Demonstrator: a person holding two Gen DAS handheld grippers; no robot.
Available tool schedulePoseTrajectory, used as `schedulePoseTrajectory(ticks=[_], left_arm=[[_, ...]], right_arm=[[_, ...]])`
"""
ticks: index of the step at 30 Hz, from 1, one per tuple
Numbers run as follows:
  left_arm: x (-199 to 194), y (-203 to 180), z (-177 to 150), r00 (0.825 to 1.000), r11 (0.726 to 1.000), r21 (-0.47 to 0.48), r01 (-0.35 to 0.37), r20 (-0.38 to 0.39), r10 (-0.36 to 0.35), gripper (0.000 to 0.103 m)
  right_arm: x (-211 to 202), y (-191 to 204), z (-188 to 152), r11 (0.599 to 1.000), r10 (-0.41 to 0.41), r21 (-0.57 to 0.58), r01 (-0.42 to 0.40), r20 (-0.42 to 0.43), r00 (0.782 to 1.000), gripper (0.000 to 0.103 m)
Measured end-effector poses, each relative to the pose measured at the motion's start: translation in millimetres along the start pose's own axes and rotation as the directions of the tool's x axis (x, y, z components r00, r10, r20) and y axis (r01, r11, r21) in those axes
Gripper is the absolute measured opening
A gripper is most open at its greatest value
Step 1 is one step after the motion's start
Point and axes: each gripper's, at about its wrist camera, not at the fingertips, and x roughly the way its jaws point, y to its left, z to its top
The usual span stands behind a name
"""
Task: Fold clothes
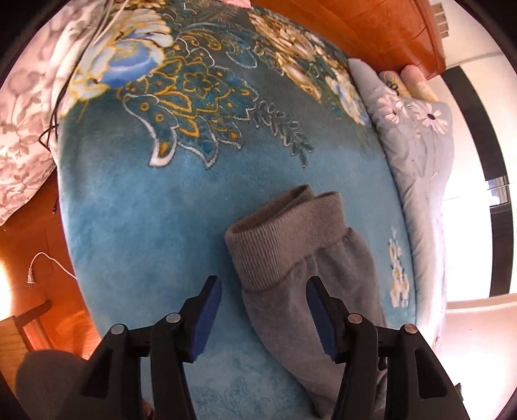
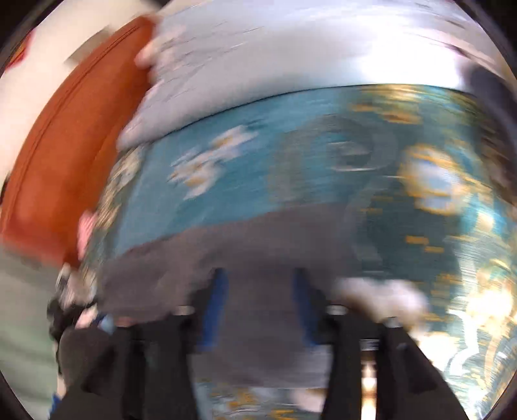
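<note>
My left hand-held gripper [image 1: 264,318] stood spread at bottom centre, its 2 blue pads [image 1: 208,320] straddling the grey garment [image 1: 300,278] without pinching it. The garment lay on the teal floral blanket [image 1: 145,210]. My right hand-held gripper [image 2: 260,307], badly blurred, looked spread over grey cloth [image 2: 245,245].

Saw a plain grey garment [image 1: 300,258] with ribbed cuffs, lying on a teal blanket [image 1: 135,206] patterned with gold, white and blue flowers and scrollwork. Noted a pale blue-grey quilt [image 1: 416,142] sprinkled with white daisies, and a white-and-grey leaf-print cover [image 1: 22,129]. Found orange-brown wood [image 1: 381,29] beyond. Marked black gripper arms with blue finger pads [image 1: 206,320].
</note>
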Motion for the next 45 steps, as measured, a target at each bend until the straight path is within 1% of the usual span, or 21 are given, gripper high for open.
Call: schedulePoseTrajectory(ticks=[1,4,8,11,13,14,15,16,18,21,24,26,28,29,32,35,37,38,39,42,45], left_arm=[[-2.8,1.4,-4.6,1.0,1.0,-0.009,0.015,0.004,-0.015,0.059],[-9.4,6.6,-19.9,0.998,0.998,-0.036,0.058,0.014,-0.057,0.059],[-11.5,11.0,-32.7,0.995,0.993,-0.07,0.099,0.017,-0.098,0.059],[-16.8,14.6,-37.3,0.994,0.991,-0.078,0.109,0.012,-0.109,0.059],[-24.4,17.4,-38.4,0.992,0.988,-0.086,0.126,0.026,-0.125,0.059],[-28.3,18.8,-39.0,0.991,0.987,-0.09,0.136,0.034,-0.133,0.059],[-32.6,20.4,-39.3,0.989,0.985,-0.096,0.146,0.043,-0.142,0.059],[-36.6,22.0,-39.8,0.987,0.982,-0.102,0.157,0.052,-0.152,0.059],[-43.8,25.2,-42.0,0.982,0.977,-0.115,0.182,0.068,-0.175,0.059],[-55.0,29.9,-44.7,0.974,0.967,-0.13,0.218,0.093,-0.207,0.059],[-66.2,33.9,-46.3,0.966,0.958,-0.144,0.248,0.116,-0.232,0.059],[-70.7,34.3,-46.7,0.962,0.954,-0.148,0.26,0.128,-0.242,0.059],[-72.4,33.5,-47.6,0.96,0.952,-0.15,0.266,0.128,-0.248,0.059],[-72.4,33.1,-47.7,0.96,0.952,-0.15,0.267,0.125,-0.249,0.059],[-74.0,35.1,-47.9,0.961,0.952,-0.153,0.265,0.122,-0.248,0.06],[-73.4,40.6,-46.4,0.96,0.946,-0.183,0.267,0.134,-0.246,0.06],[-70.7,42.8,-45.5,0.96,0.942,-0.202,0.267,0.136,-0.243,0.06],[-68.3,42.0,-44.6,0.963,0.944,-0.204,0.26,0.131,-0.237,0.06],[-66.0,41.1,-43.9,0.965,0.945,-0.205,0.254,0.126,-0.232,0.06],[-59.6,36.7,-41.5,0.968,0.95,-0.2,0.241,0.112,-0.222,0.06],[-54.1,32.4,-39.2,0.972,0.955,-0.191,0.228,0.103,-0.212,0.06]], right_arm=[[13.1,19.2,-0.9,0.999,0.014,-0.052,-0.015,-0.025,1.0,0.056],[47.9,61.9,-5.2,0.987,-0.005,-0.159,-0.007,-0.079,0.997,0.056],[83.7,94.7,-18.8,0.95,-0.086,-0.311,0.039,-0.137,0.987,0.056],[98.5,102.8,-27.6,0.922,-0.178,-0.368,0.118,-0.134,0.975,0.056],[99.5,98.5,-27.9,0.923,-0.209,-0.351,0.155,-0.123,0.97,0.046],[99.7,96.0,-27.8,0.924,-0.224,-0.34,0.173,-0.118,0.967,0.032],[99.8,93.0,-25.8,0.931,-0.226,-0.317,0.18,-0.118,0.967,0.022],[98.1,88.3,-24.1,0.944,-0.211,-0.283,0.169,-0.125,0.97,0.02],[94.2,79.2,-20.4,0.965,-0.179,-0.219,0.146,-0.139,0.974,0.01],[81.2,76.0,-16.0,0.983,-0.127,-0.15,0.107,-0.129,0.984,0.008],[55.1,89.3,-13.3,0.991,-0.041,-0.128,0.033,-0.063,0.997,0.008],[38.7,102.9,-11.9,0.986,0.015,-0.165,-0.023,-0.046,0.999,0.008],[29.2,113.6,-14.4,0.98,0.047,-0.193,-0.051,-0.025,0.999,0.008],[33.0,118.1,-15.3,0.977,0.031,-0.21,-0.036,-0.025,0.999,0.008],[57.8,122.3,-19.5,0.972,-0.06,-0.232,0.046,-0.054,0.997,0.008],[76.5,116.5,-25.1,0.977,-0.088,-0.201,0.071,-0.079,0.993,0.013],[84.7,115.4,-29.4,0.979,-0.085,-0.193,0.065,-0.096,0.992,0.02],[88.9,115.3,-31.0,0.979,-0.082,-0.195,0.061,-0.1,0.992,0.034],[92.5,117.7,-31.9,0.976,-0.08,-0.211,0.056,-0.106,0.991,0.043],[100.6,130.6,-34.0,0.948,-0.137,-0.299,0.105,-0.087,0.987,0.044],[110.7,141.6,-37.6,0.912,-0.215,-0.373,0.172,-0.077,0.974,0.044]])
